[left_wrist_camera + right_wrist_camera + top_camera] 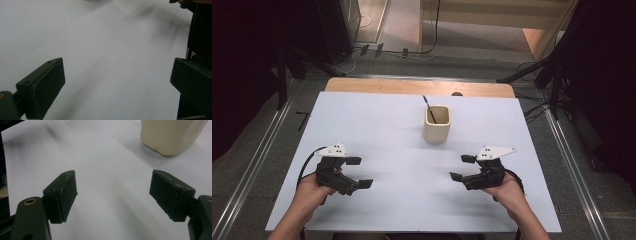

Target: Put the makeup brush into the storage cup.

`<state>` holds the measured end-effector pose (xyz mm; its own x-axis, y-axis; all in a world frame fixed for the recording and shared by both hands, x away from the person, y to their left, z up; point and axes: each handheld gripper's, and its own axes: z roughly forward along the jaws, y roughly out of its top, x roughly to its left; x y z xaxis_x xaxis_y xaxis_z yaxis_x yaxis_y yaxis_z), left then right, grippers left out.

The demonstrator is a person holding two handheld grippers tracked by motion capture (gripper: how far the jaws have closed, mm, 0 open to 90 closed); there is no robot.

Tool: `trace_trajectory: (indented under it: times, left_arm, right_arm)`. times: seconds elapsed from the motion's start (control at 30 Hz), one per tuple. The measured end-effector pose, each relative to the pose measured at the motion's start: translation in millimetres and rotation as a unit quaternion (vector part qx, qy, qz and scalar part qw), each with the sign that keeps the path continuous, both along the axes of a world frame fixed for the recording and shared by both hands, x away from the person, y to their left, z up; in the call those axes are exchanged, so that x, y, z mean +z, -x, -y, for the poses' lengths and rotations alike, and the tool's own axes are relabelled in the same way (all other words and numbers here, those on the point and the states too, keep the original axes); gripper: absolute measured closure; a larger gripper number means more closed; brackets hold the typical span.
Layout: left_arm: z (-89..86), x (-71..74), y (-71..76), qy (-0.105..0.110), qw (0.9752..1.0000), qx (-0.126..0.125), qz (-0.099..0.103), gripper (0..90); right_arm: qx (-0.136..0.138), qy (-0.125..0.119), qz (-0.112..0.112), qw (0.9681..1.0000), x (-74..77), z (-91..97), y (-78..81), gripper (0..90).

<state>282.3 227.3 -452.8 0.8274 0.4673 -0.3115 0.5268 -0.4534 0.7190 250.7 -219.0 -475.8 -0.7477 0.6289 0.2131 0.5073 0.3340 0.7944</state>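
Nearest me, my left gripper sits low over the white table, jaws spread wide with nothing between them. My right gripper mirrors it on the other side, jaws likewise apart and empty. Farther out, beyond the right gripper and well apart from both, a cream square cup stands upright, a black stick leaning inside it.

Cream cup, black pen, white table, black tools with white plates.
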Motion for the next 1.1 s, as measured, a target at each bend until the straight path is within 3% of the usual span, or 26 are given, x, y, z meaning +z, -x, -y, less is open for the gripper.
trace_trajectory:
  times: [1.1]
  left_arm:
    - [-0.7,0.2,-0.5,-0.001,1.0,0.002,-0.001,0.0]
  right_arm:
    - [0.007,0.002,-0.004,1.0,0.0,-1.6,0.3,23.2]
